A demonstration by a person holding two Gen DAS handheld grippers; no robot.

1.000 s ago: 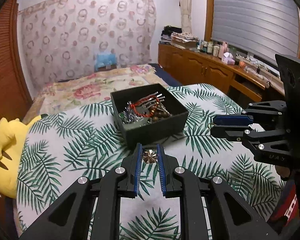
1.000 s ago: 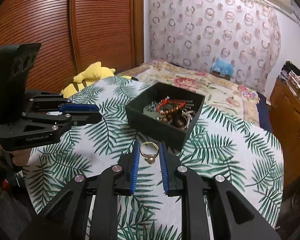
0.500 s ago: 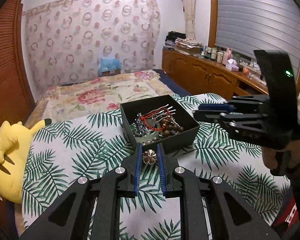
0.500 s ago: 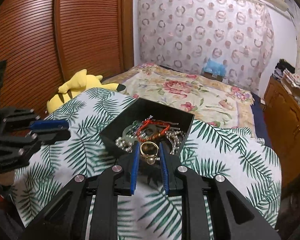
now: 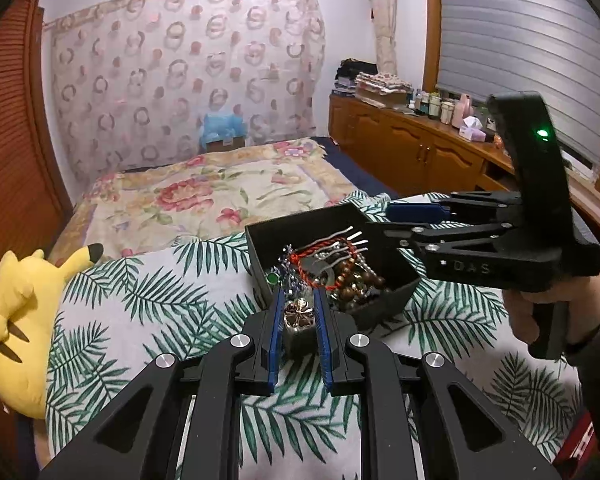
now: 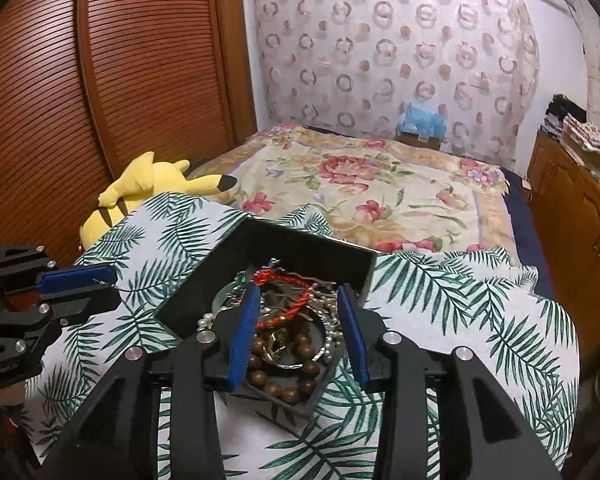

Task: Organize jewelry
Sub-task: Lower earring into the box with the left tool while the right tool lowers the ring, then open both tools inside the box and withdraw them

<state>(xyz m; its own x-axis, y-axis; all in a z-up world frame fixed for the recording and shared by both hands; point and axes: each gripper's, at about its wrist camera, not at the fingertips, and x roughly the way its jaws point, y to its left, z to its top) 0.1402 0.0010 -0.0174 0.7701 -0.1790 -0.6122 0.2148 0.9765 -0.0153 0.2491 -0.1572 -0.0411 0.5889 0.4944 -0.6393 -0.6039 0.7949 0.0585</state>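
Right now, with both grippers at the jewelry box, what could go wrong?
The right gripper is opening its jaws over the black box; the gold ring lies loose on the wooden bead bracelet and could slip under the tangle. The left gripper holds a flower ring short of the box, so releasing now might miss.

Black jewelry box directly under the opening, empty right gripper fingers, heaped beads filling it, far wall ahead of the fingertips, left gripper pinching a flower ring at the near wall, bare palm-print cloth either side.
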